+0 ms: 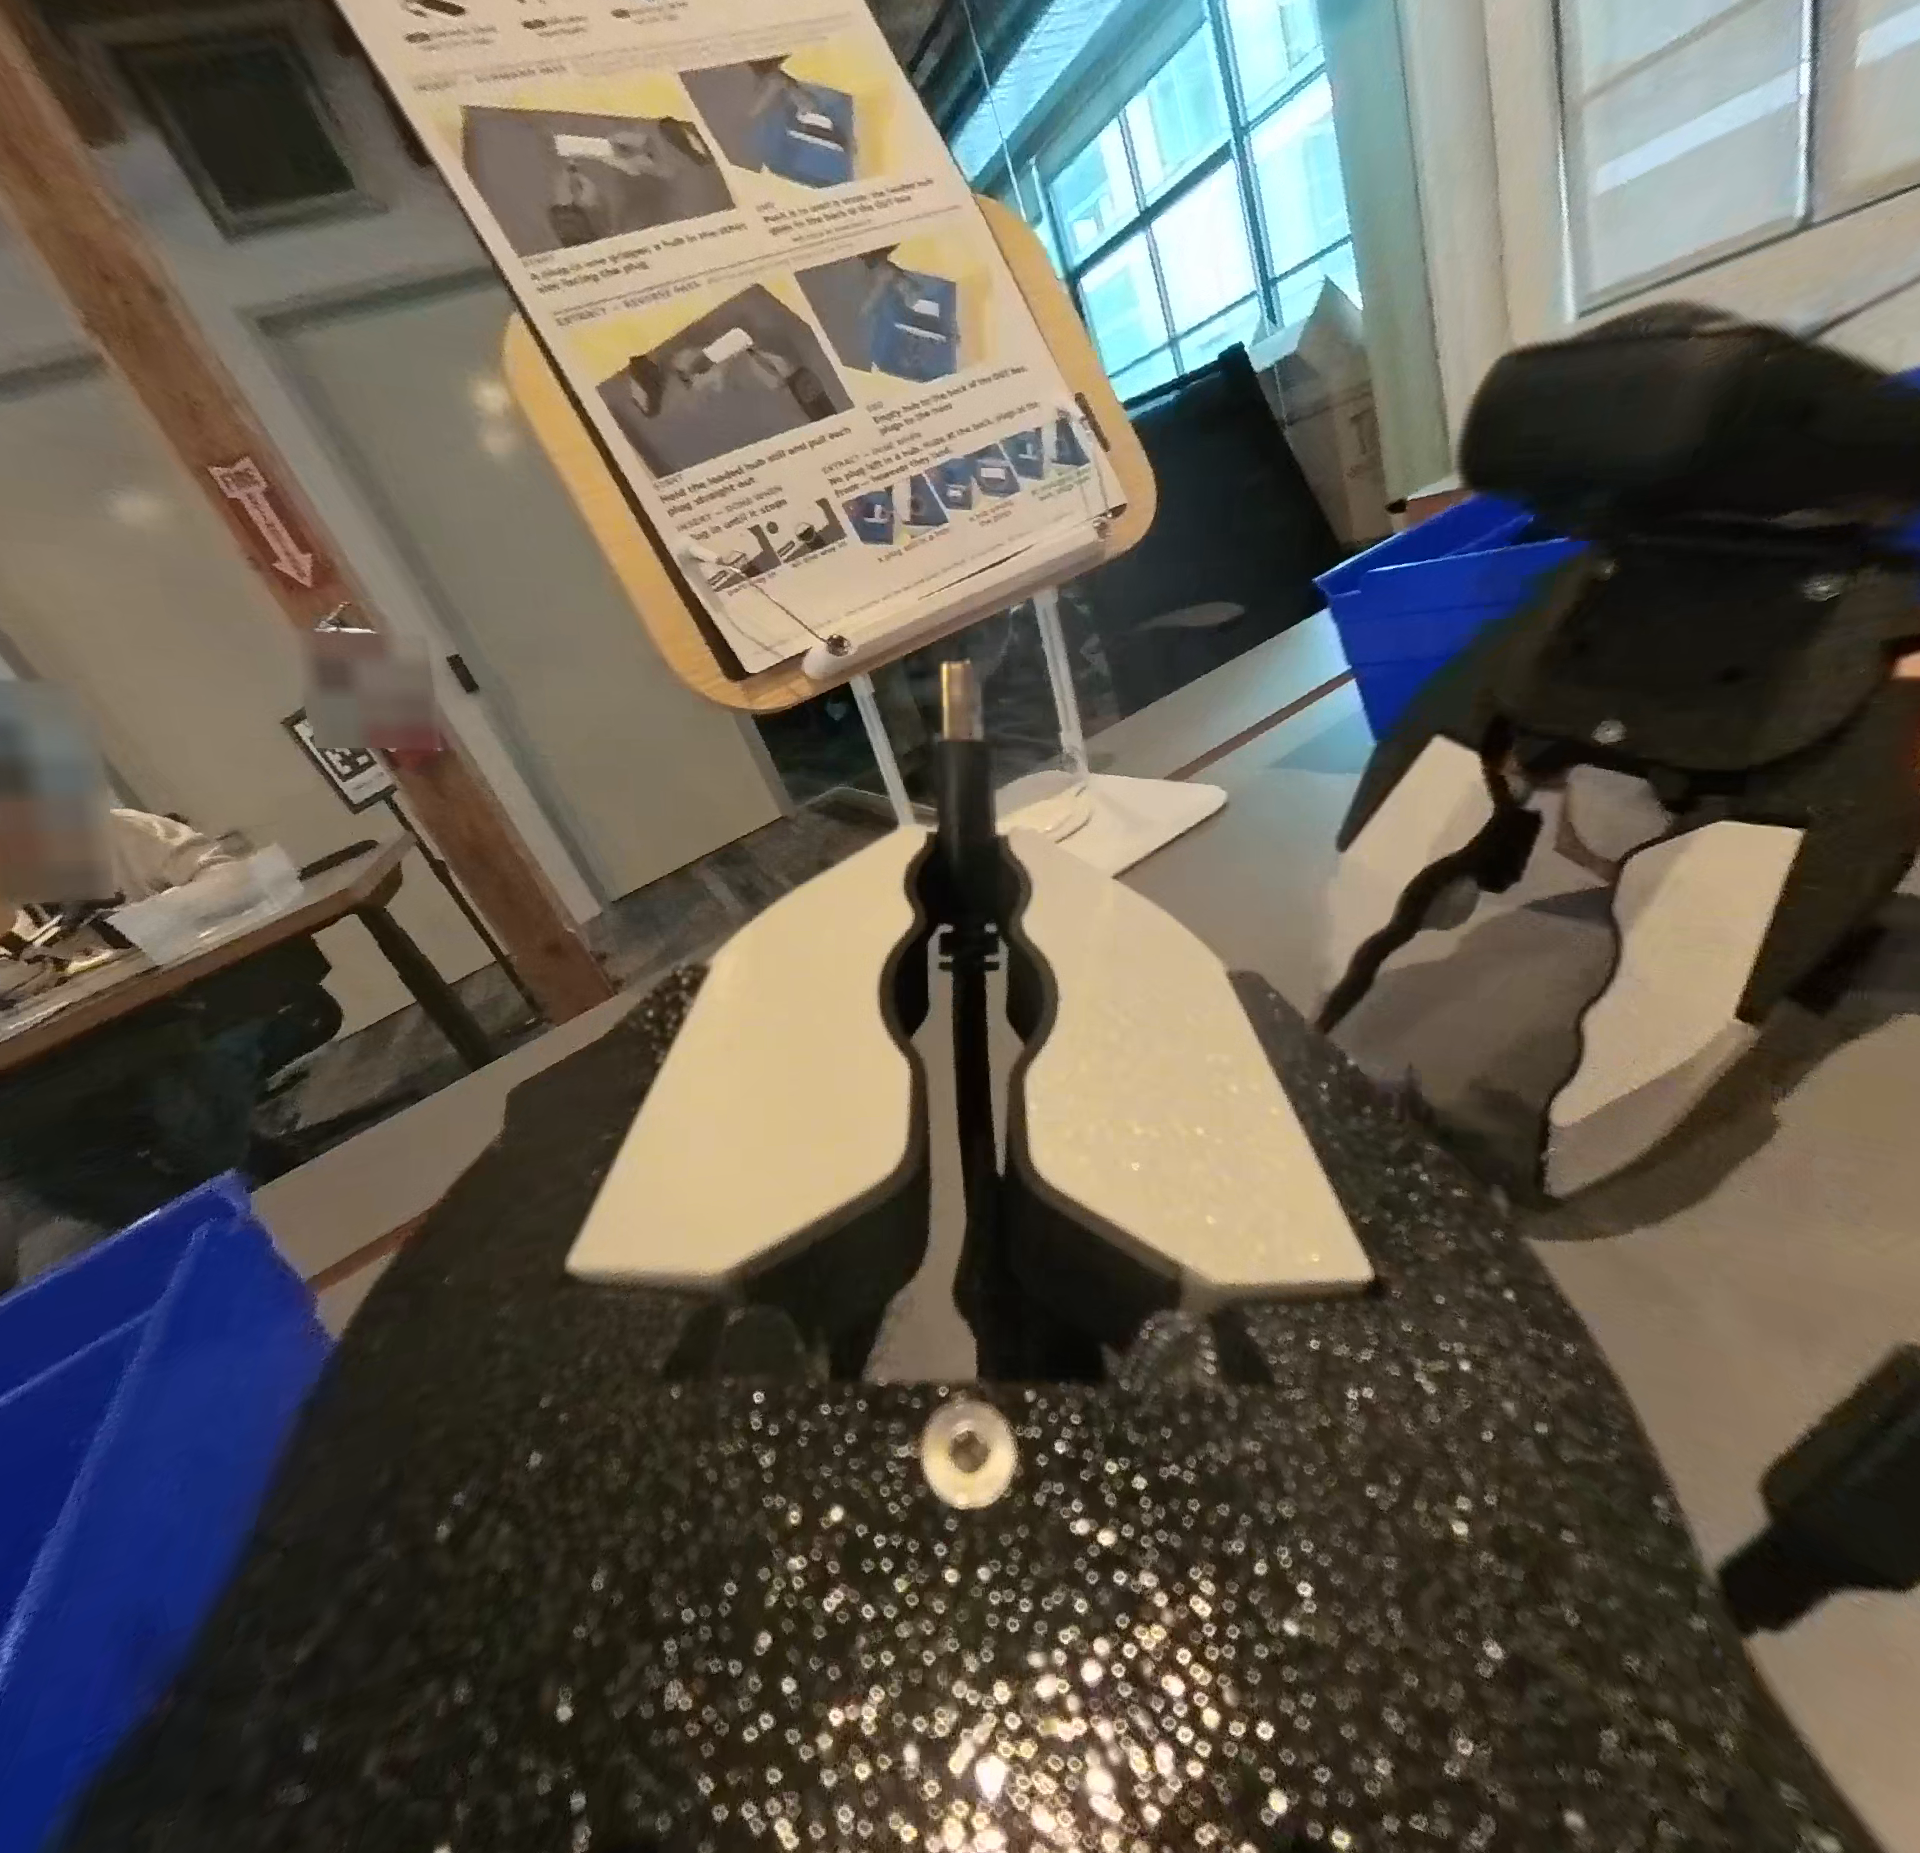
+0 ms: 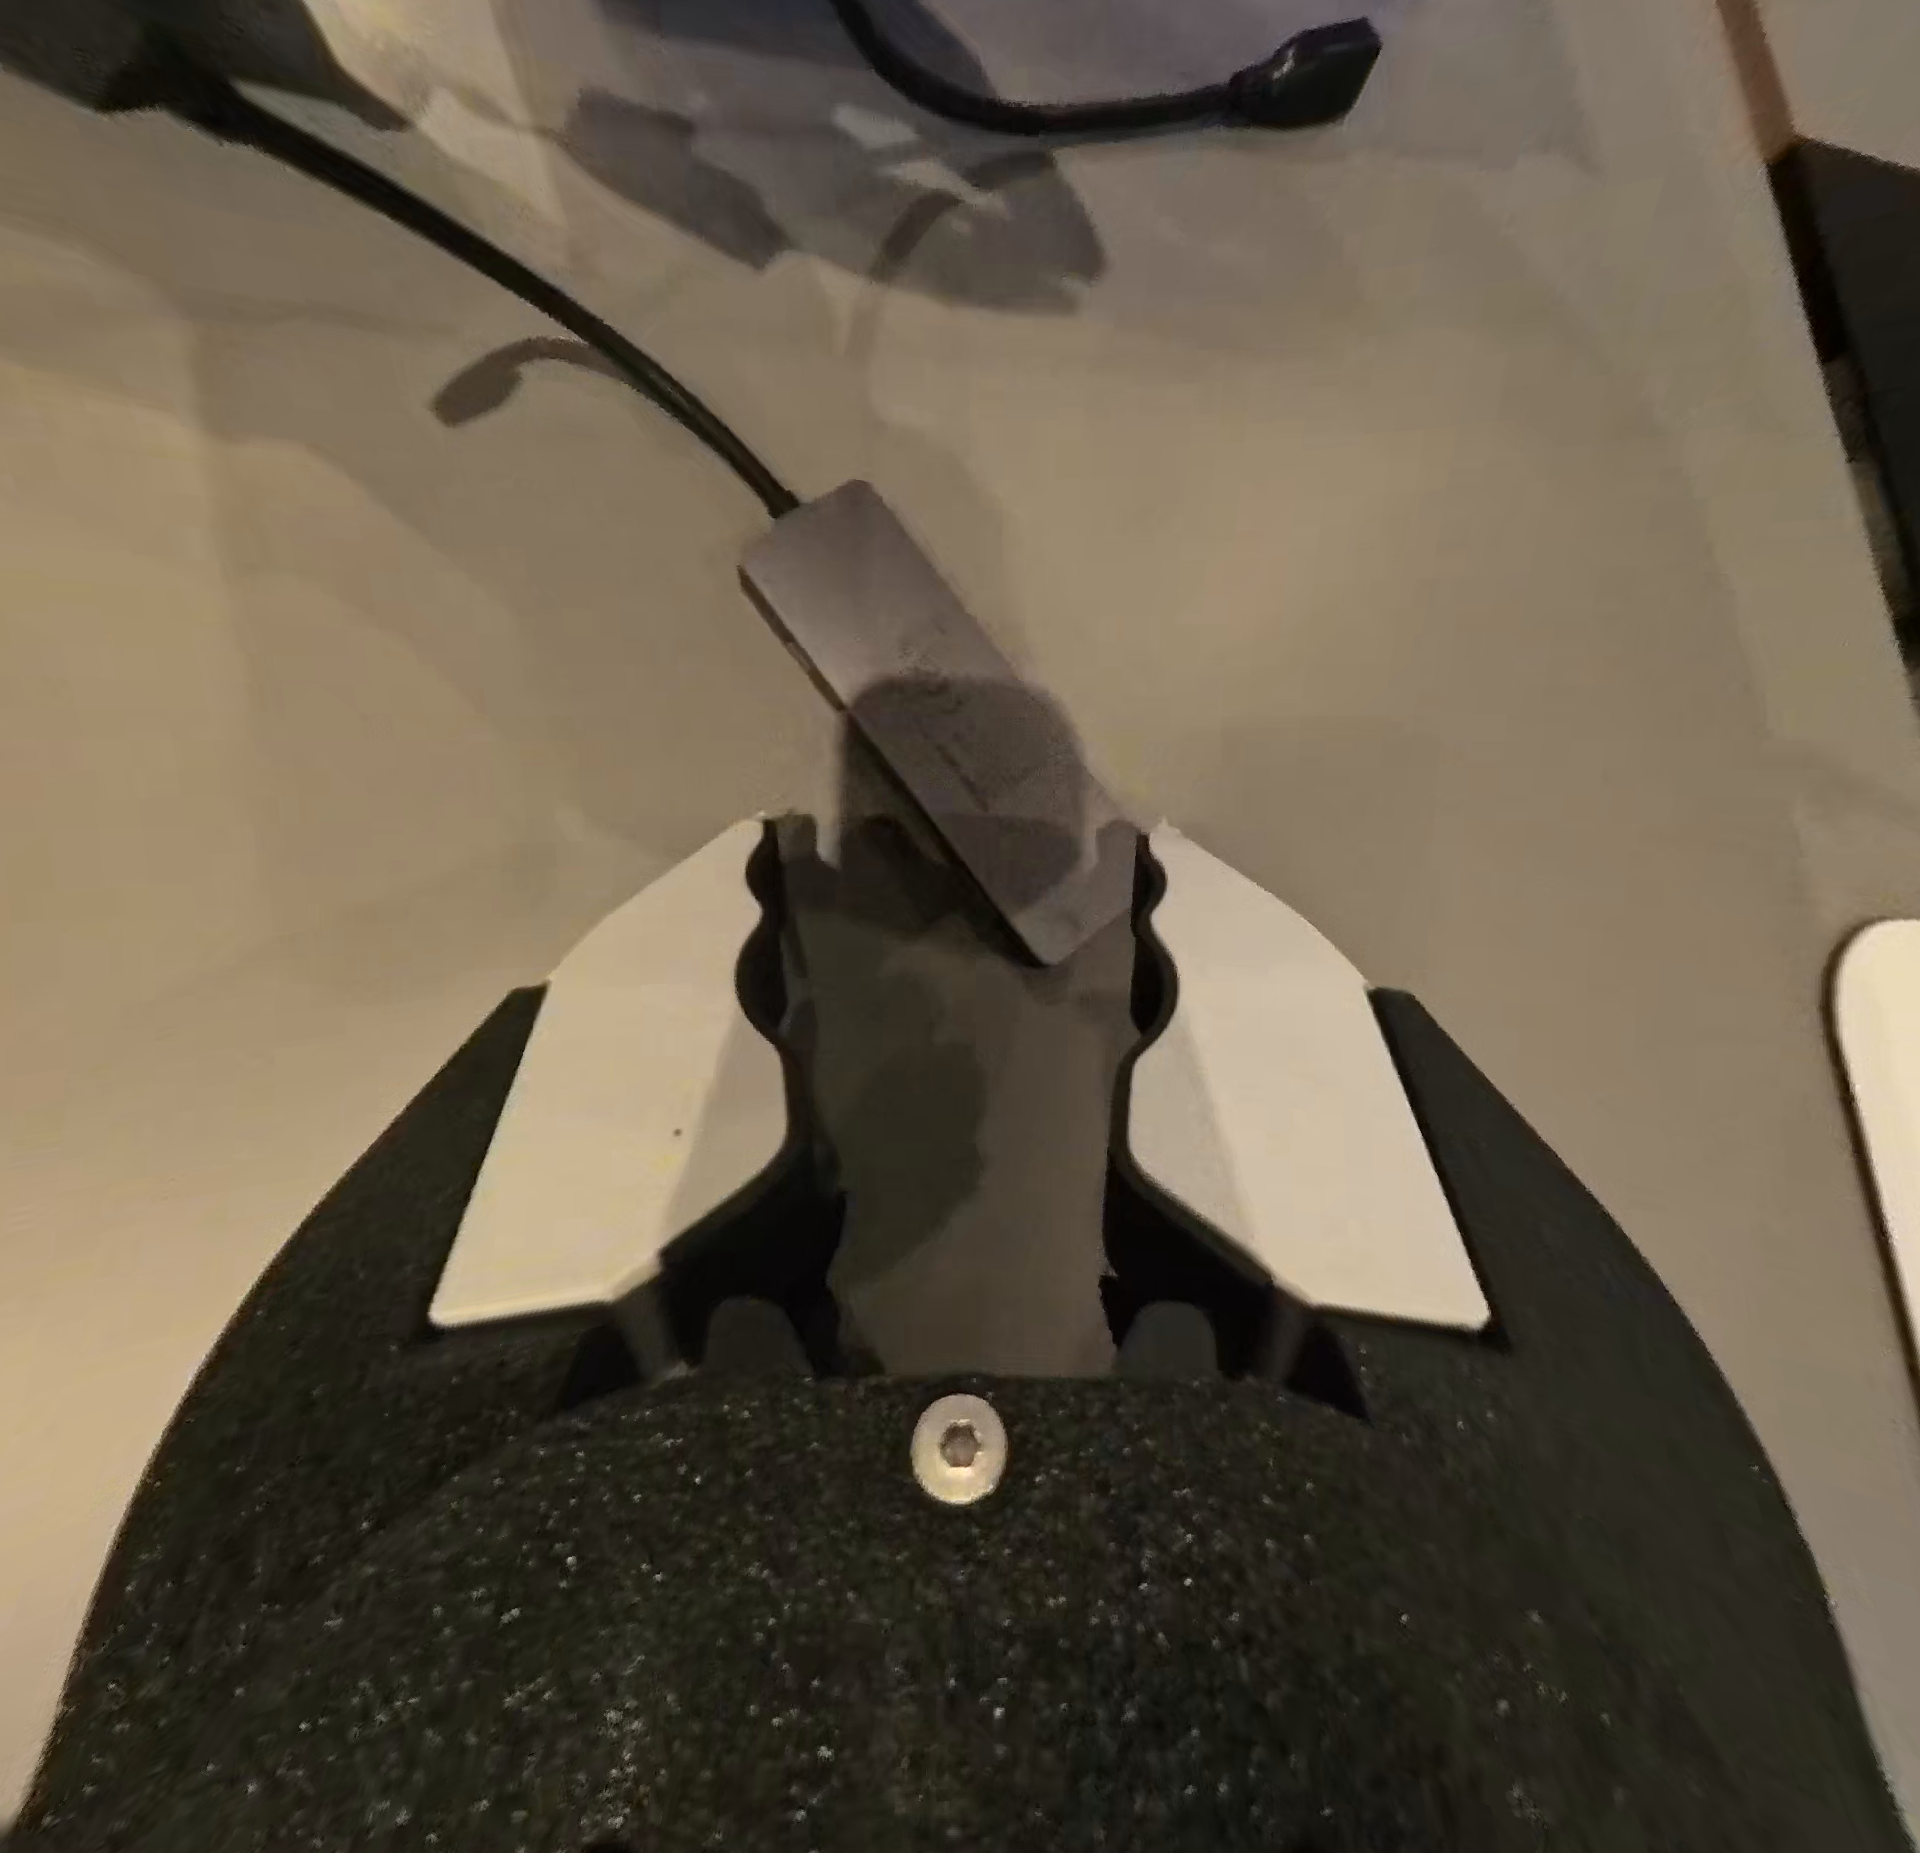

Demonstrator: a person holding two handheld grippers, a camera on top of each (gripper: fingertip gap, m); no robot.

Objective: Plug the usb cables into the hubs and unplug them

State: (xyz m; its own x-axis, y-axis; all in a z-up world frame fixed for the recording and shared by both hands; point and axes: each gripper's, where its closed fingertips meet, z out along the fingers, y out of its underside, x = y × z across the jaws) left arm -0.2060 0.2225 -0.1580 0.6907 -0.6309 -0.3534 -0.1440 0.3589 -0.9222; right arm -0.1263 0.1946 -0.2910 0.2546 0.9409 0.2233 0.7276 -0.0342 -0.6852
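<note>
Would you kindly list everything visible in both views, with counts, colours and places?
Black USB cable with metal plug: one, black, clamped in left claw, pointing forward.
Slim grey USB hub: one, grey, on table, near end between right claw's fingers.
Loose black cable end: one, black, far on table.
Blue plastic bins: at least two, blue, table's sides.
Instruction sheet on wooden stand: one, white, ahead.
Grey table: one.
Left claw: shut.
Right claw: open.
</note>
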